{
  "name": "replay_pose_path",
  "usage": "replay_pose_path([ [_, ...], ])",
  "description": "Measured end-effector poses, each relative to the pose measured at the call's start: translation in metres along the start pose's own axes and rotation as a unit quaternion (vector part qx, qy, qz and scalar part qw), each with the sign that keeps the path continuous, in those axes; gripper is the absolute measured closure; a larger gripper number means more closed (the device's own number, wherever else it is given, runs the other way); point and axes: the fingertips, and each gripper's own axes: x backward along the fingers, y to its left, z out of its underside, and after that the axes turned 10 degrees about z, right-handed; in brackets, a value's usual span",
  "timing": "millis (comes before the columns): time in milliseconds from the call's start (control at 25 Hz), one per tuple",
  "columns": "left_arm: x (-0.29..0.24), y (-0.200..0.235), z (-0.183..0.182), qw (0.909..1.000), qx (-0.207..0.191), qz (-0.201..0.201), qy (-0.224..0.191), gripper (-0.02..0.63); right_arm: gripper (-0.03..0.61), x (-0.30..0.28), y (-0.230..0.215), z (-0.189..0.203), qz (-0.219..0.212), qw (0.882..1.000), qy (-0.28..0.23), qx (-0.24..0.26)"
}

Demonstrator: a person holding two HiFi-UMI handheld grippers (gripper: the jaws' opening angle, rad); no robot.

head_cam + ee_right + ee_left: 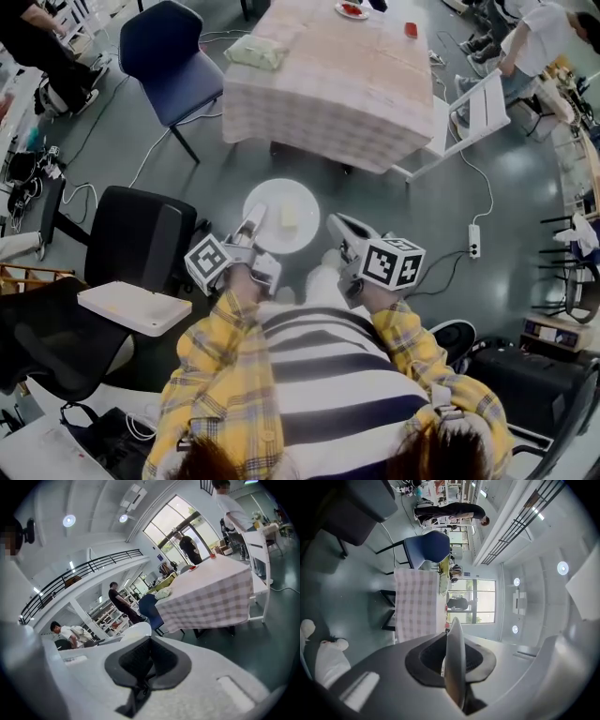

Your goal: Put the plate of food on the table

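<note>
We are mid-carry: the left gripper pinches the rim of the plate at frame centre, while the right gripper is pressed together, empty. Next we need to reach the table at the top of the frame.

A: Upper left?
B: Blue chair. Black office chair mid-left, white tablet arm lower left.
A: Right side?
B: White folding chair upper right, power strip on the floor below it.

We cannot tell what the pale food on the plate is; the left gripper hides the plate's near rim
</note>
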Motion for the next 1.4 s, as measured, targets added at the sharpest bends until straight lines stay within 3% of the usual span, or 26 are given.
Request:
replay_pose_path([
  [280, -0.032, 0.013, -0.015, 0.9999, 0.000, -0.009, -0.005, 0.588, 0.580, -0.023, -0.012, -0.023, 0.000, 1.000, 0.008, 0.001],
  [960, -0.164, 0.018, -0.040, 0.9996, -0.022, -0.013, -0.007, 0.588, 0.581, -0.090, -0.066, -0.128, -0.030, 0.999, 0.004, -0.019],
  [1400, -0.233, 0.008, -0.036, 0.9995, -0.027, 0.017, -0.001, 0.588, 0.581, -0.112, -0.094, -0.175, -0.040, 0.999, -0.007, -0.015],
])
